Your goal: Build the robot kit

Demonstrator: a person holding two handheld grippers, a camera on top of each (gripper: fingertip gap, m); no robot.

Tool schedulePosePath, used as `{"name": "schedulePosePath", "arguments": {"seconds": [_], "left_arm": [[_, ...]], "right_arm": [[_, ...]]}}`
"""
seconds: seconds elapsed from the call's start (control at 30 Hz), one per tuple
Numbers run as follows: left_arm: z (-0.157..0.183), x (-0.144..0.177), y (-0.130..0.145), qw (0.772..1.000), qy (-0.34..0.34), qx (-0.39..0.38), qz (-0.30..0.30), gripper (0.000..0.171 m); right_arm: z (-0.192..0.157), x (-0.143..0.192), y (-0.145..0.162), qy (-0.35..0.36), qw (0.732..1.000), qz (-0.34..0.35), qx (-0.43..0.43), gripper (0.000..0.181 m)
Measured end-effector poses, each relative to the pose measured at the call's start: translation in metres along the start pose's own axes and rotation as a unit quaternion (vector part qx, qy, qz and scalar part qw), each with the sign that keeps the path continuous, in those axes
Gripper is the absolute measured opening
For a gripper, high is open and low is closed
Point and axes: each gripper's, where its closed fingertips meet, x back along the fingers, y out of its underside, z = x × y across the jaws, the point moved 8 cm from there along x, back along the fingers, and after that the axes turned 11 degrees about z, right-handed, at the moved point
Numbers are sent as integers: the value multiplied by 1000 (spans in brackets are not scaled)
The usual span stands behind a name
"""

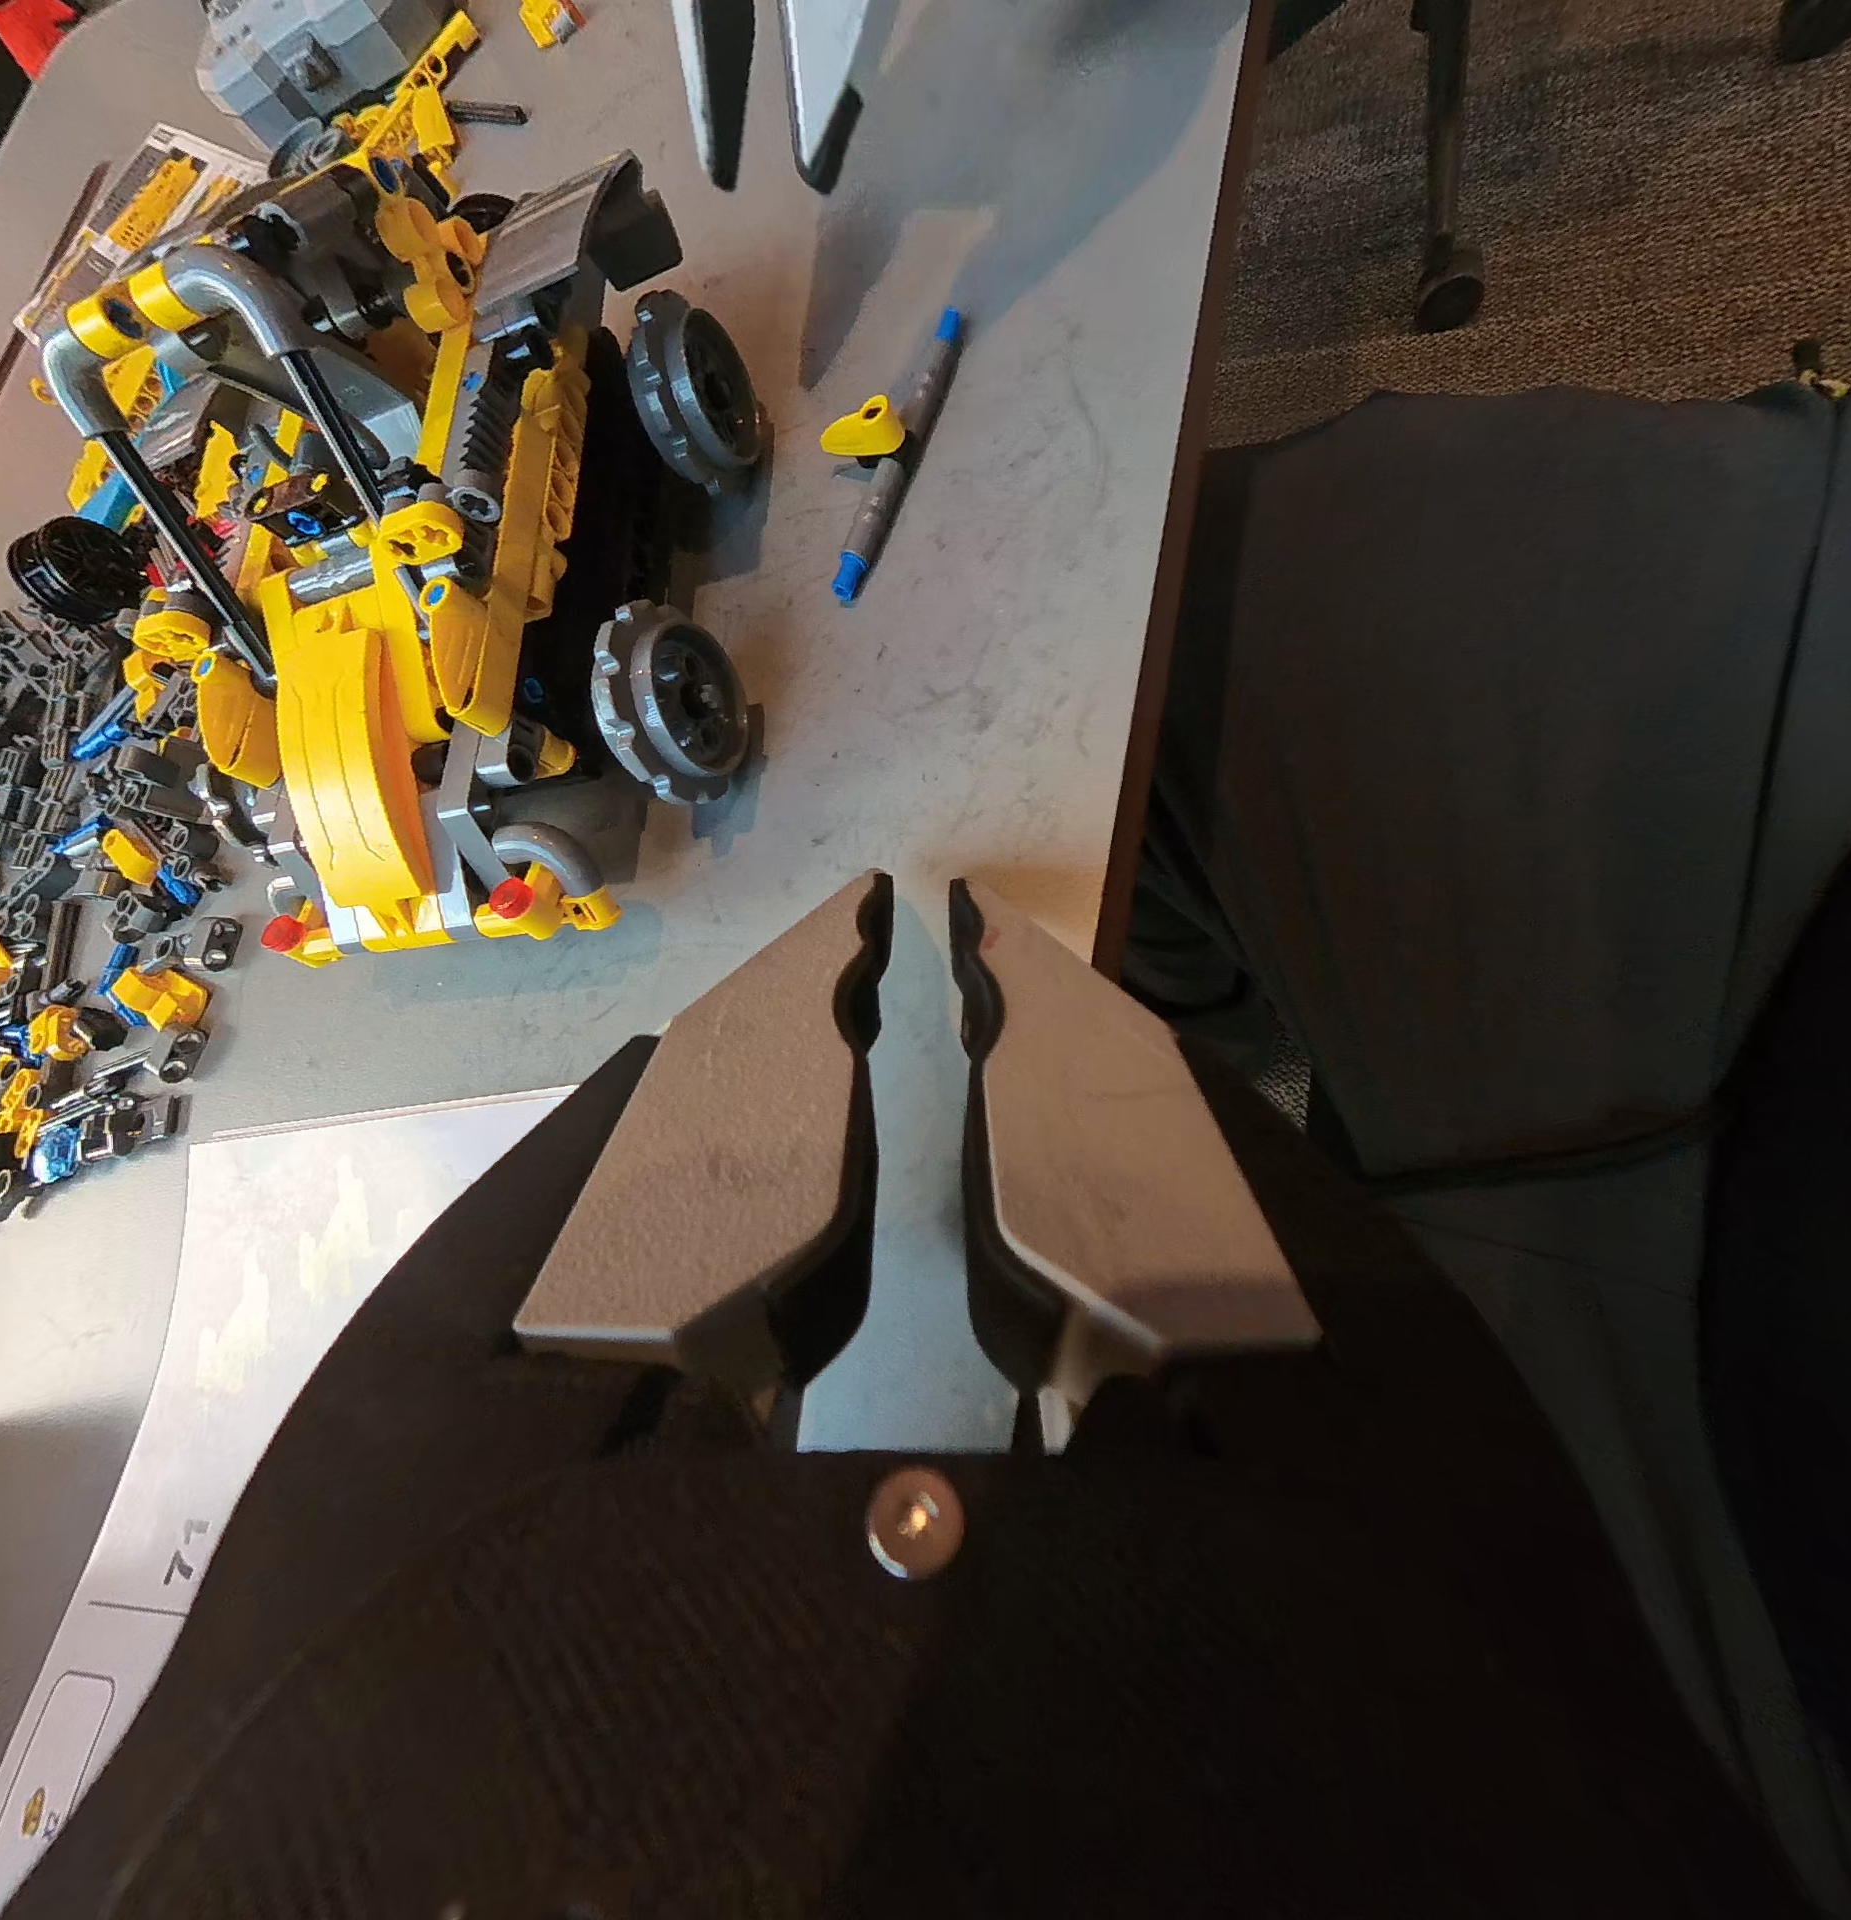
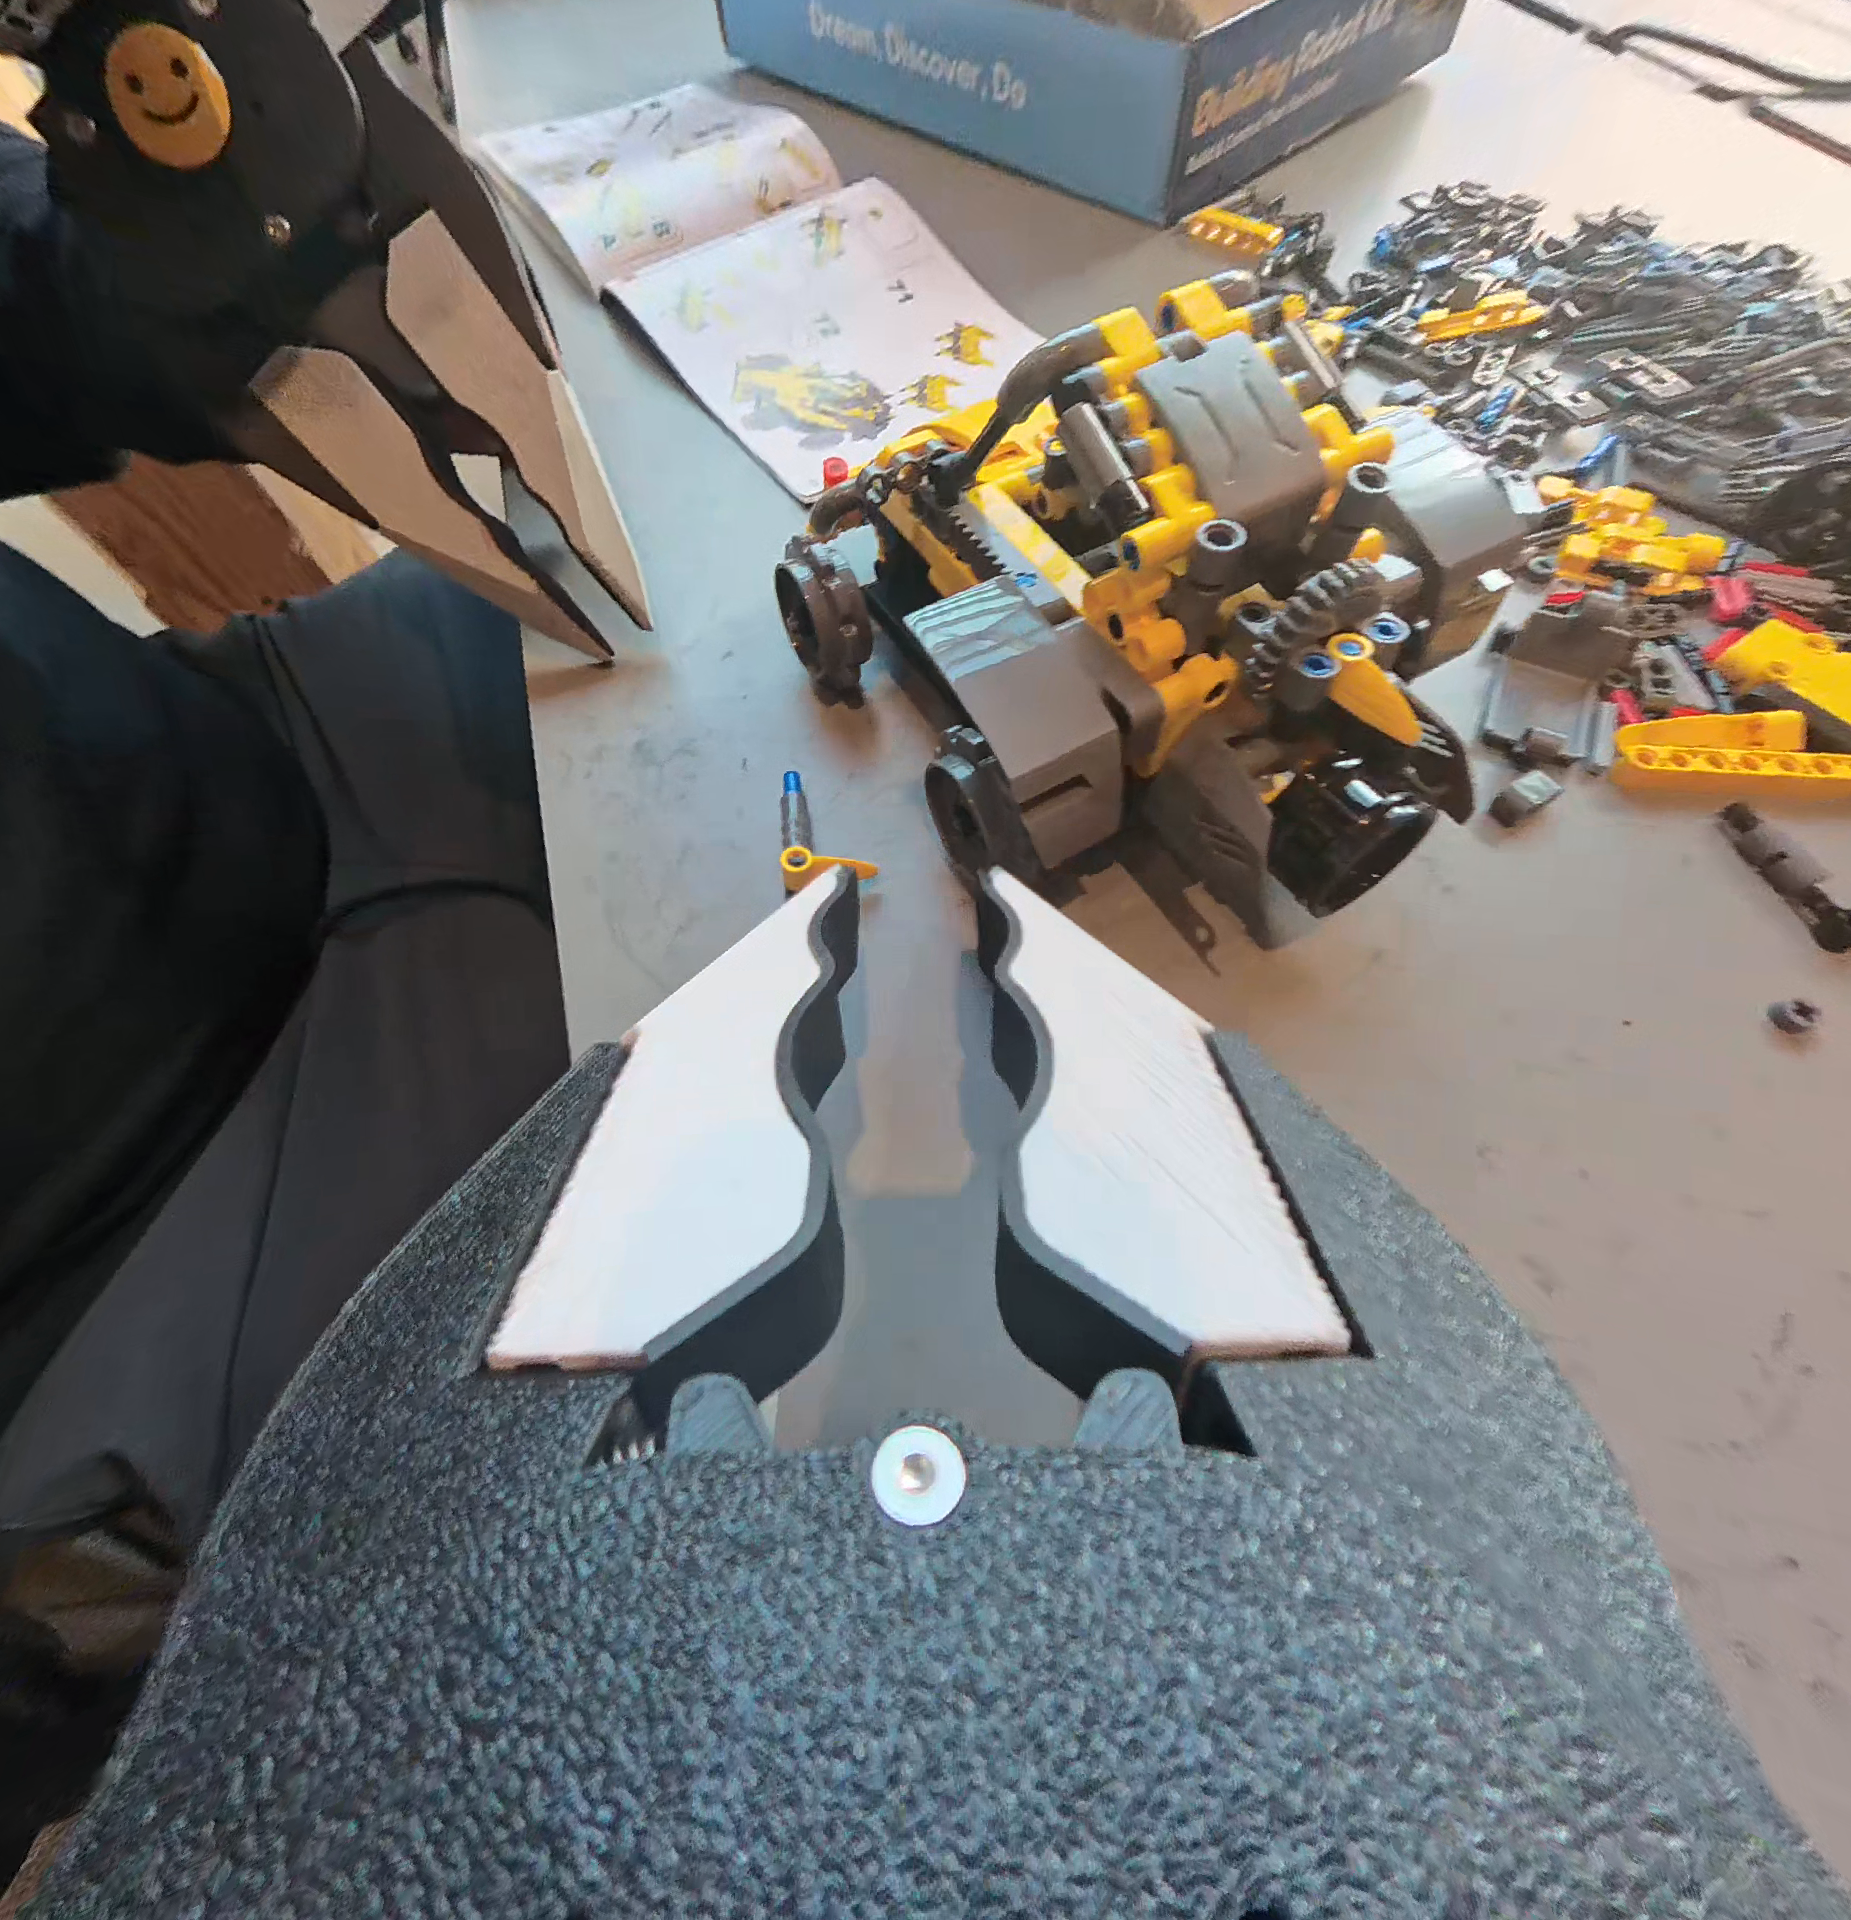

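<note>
- left tool slightly open, empty, over the counter edge
- right tool open, empty, tips just beside a grey rod
- yellow toy truck nearby

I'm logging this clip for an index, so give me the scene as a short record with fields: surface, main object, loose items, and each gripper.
surface: grey table, scuffed
main object: yellow and grey building-brick vehicle, partly built, resting on the table
loose items: grey axle with blue ends and a yellow piece, lying apart from the vehicle; pile of loose bricks; open instruction booklet; blue box
left gripper: narrowly open, empty, near the table edge
right gripper: open, empty, nearest the axle
</note>
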Motion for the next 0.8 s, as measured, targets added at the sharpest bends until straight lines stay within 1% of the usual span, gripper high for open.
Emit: {"name": "schedulePosePath", "arguments": {"seconds": [0.1, 0.17, 0.23, 0.3, 0.37, 0.4, 0.47, 0.5, 0.57, 0.6, 0.67, 0.7, 0.73, 0.8], "left_arm": [[-1, 0, 0, 1000, 2, 7, 0, 7], [-1, 1, 0, 1000, 9, 17, 0, 8], [0, 3, -1, 999, 24, 41, 3, 14], [0, 4, -4, 997, 46, 53, 10, 16], [-1, 3, -14, 996, 66, 49, 20, 22], [-2, 3, -22, 995, 84, 48, 30, 26], [-7, 3, -40, 990, 124, 49, 52, 28], [-13, 3, -48, 987, 143, 49, 60, 28], [-34, 4, -60, 984, 156, 48, 78, 30], [-47, 3, -63, 982, 157, 49, 88, 31], [-73, -3, -63, 981, 152, 58, 102, 32], [-84, -6, -61, 980, 151, 68, 108, 33], [-93, -9, -58, 979, 151, 81, 113, 33], [-104, -13, -52, 973, 158, 110, 127, 34]], "right_arm": [[8, 9, -1, 41, 999, 15, 9, 20], [21, 18, -1, 96, 995, 14, 21, 19], [38, 28, -4, 163, 986, 14, 36, 18], [57, 37, -14, 210, 976, 26, 50, 18], [81, 38, -29, 233, 970, 36, 54, 16], [94, 34, -37, 232, 971, 32, 52, 17], [122, 18, -51, 218, 974, 15, 55, 24], [138, 8, -55, 213, 975, 6, 60, 24], [167, -18, -56, 192, 979, -16, 67, 24], [180, -31, -52, 177, 981, -39, 64, 24], [202, -55, -41, 142, 983, -96, 61, 23], [211, -63, -35, 130, 982, -122, 61, 19], [218, -70, -32, 118, 981, -141, 61, 17], [228, -80, -32, 97, 981, -158, 58, 18]]}}
